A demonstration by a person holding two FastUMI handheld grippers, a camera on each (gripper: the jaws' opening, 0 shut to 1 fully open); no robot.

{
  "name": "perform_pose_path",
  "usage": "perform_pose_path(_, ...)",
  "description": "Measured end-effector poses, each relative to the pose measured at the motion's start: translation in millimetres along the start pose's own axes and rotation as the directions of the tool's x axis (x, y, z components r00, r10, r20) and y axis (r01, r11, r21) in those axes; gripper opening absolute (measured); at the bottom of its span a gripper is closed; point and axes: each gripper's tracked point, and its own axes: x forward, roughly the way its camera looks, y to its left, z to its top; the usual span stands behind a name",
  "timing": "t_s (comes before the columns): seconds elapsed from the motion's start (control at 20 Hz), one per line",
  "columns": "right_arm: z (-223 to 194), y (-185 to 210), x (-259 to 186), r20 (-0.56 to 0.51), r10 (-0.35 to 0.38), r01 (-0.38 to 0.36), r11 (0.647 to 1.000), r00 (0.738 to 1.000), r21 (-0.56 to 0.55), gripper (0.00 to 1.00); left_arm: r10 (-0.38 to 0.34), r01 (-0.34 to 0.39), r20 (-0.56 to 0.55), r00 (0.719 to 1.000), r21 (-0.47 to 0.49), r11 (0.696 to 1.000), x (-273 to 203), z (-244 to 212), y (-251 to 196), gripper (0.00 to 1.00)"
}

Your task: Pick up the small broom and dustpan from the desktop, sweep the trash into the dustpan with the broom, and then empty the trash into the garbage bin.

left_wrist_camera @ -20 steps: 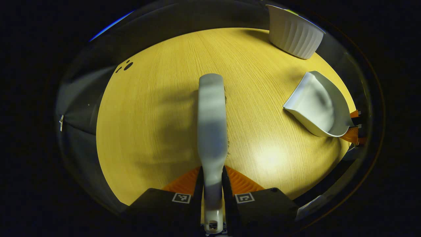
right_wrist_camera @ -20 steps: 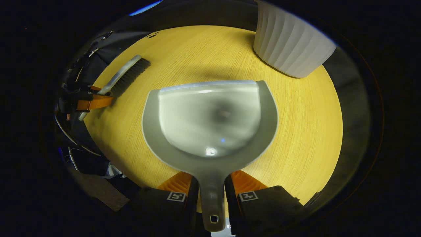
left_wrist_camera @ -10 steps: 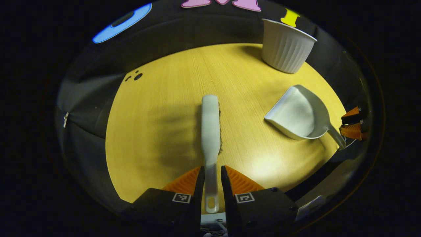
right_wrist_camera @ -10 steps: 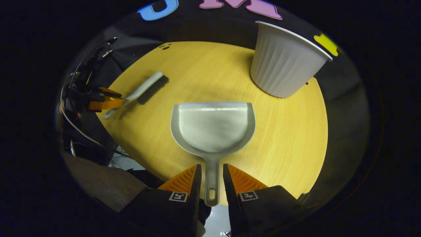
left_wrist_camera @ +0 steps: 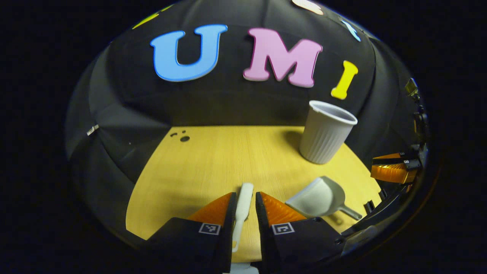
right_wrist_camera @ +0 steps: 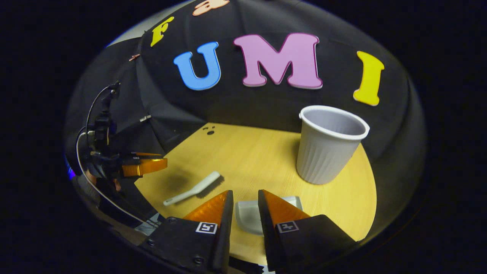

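Yellow wood grain covers the round desk [left_wrist_camera: 198, 167], on which the small white broom [left_wrist_camera: 241, 213] and the white dustpan [left_wrist_camera: 319, 198] both lie flat. In the left gripper view, the left gripper [left_wrist_camera: 244, 207] hangs above the desk with its orange fingers a narrow gap apart; the broom lies on the desk below that gap, not clamped. The dustpan sits just to the broom's right, its handle pointing toward the desk's edge. In the right gripper view, the right gripper [right_wrist_camera: 245, 203] is likewise slightly parted over the dustpan [right_wrist_camera: 247, 217], gripping nothing. The broom [right_wrist_camera: 194, 189] lies well to the left, near the other gripper. The ribbed white garbage bin [right_wrist_camera: 327, 146] stands upright at the far right of the desk.
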Motion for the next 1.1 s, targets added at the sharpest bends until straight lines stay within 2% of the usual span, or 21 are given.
perform_pose_path(0.2, 42.6, 14.9, -14.4, 0.121, -0.029, 0.037, 0.997, 0.992, -0.067, 0.42, -0.011, 0.004, 0.153, 0.988, 0.045, 0.999, -33.4, 32.9, 0.6, 0.39)
perform_pose_path(0.35, 49.2, 28.4, -18.4, 0.131, -0.019, 0.031, 0.996, 0.991, -0.086, 0.42, -0.028, 0.016, 0.195, 0.98, 0.062, 0.998, -47.2, 37.4, -8.0, 0.39)
perform_pose_path(0.55, 46.2, 40.4, -12.3, 0.121, 0.009, 0.002, 0.996, 0.993, -0.09, 0.42, -0.019, 0.009, 0.202, 0.979, 0.054, 0.999, -56.2, 38.8, -11.6, 0.39)
perform_pose_path(0.7, 44.7, 39.3, -11.9, 0.11, 0.034, -0.023, 0.995, 0.993, -0.1, 0.43, 0.019, -0.028, 0.208, 0.978, 0.039, 0.999, -58.0, 41.3, -10.6, 0.39)
perform_pose_path(0.8, 46.5, 33.8, -12.9, 0.11, 0.051, -0.039, 0.993, 0.993, -0.109, 0.4, 0.043, -0.049, 0.205, 0.978, 0.027, 0.998, -57.3, 41.9, -10.3, 0.39)
perform_pose_path(0.85, 48.0, 30.6, -13.7, 0.116, 0.063, -0.05, 0.993, 0.991, -0.11, 0.43, 0.055, -0.059, 0.201, 0.978, 0.017, 0.998, -55.7, 39.5, -11.1, 0.39)
perform_pose_path(1.0, 45.3, 14.5, -10.0, 0.114, 0.083, -0.067, 0.988, 0.99, -0.142, 0.43, 0.098, -0.097, 0.199, 0.975, -0.017, 0.995, -50.0, 38.5, -13.5, 0.39)
perform_pose_path(1.05, 44.3, 9.4, -10.3, 0.11, 0.093, -0.076, 0.986, 0.99, -0.149, 0.4, 0.11, -0.107, 0.201, 0.973, -0.025, 0.994, -49.9, 39.9, -14.0, 0.39)
perform_pose_path(1.1, 43.5, 5.9, -11.4, 0.106, 0.107, -0.091, 0.985, 0.989, -0.147, 0.43, 0.125, -0.122, 0.197, 0.972, -0.028, 0.992, -48.5, 40.0, -15.6, 0.39)
